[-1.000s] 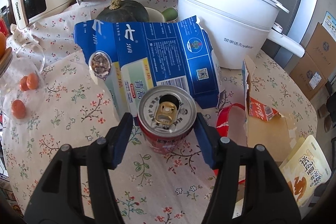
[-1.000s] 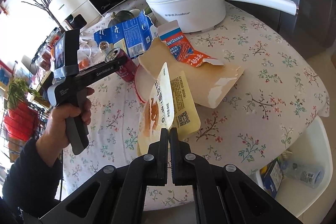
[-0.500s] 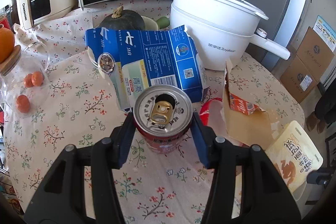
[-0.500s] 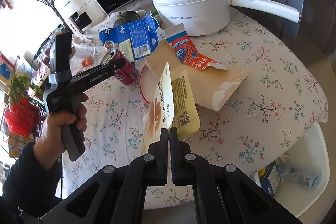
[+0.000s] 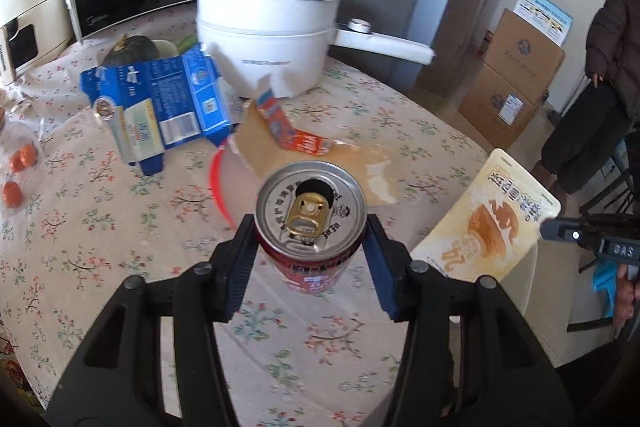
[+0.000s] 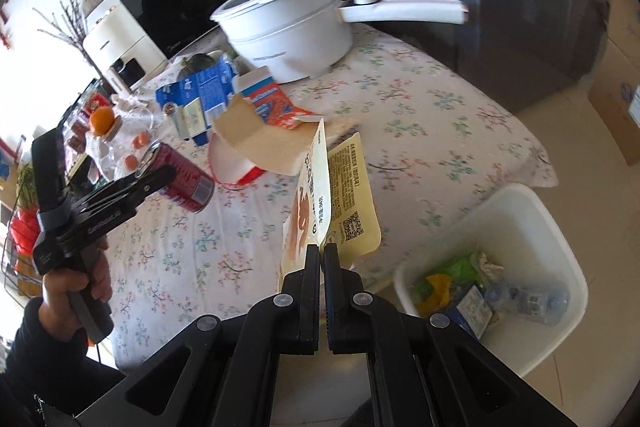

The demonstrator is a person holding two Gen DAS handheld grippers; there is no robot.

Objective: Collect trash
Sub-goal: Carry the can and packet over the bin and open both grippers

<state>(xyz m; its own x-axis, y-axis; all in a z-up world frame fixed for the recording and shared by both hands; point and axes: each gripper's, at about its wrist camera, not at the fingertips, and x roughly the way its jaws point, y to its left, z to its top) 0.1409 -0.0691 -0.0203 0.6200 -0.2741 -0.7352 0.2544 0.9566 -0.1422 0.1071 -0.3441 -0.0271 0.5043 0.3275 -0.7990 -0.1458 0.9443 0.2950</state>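
My left gripper (image 5: 310, 243) is shut on a red drink can (image 5: 311, 223) with an open silver top, held above the flowered table; the can also shows in the right wrist view (image 6: 184, 179). My right gripper (image 6: 322, 251) is shut on a yellow snack pouch (image 6: 320, 199), held up past the table's near edge; the pouch also shows in the left wrist view (image 5: 488, 219). A white trash bin (image 6: 520, 203) with several bits of rubbish stands on the floor right of the pouch.
On the table lie a flattened blue carton (image 5: 168, 107), a torn orange and brown carton (image 5: 296, 143), a red-rimmed lid (image 5: 218, 187), a white pot (image 5: 272, 27) with a long handle, a pumpkin (image 5: 130, 51) and small oranges (image 5: 20, 163). Cardboard boxes (image 5: 516, 75) and a person (image 5: 600, 79) stand at right.
My left gripper has lifted the can off the table and carried it right, toward the table's edge. My right gripper has raised the pouch and moved right, bringing the bin into view.
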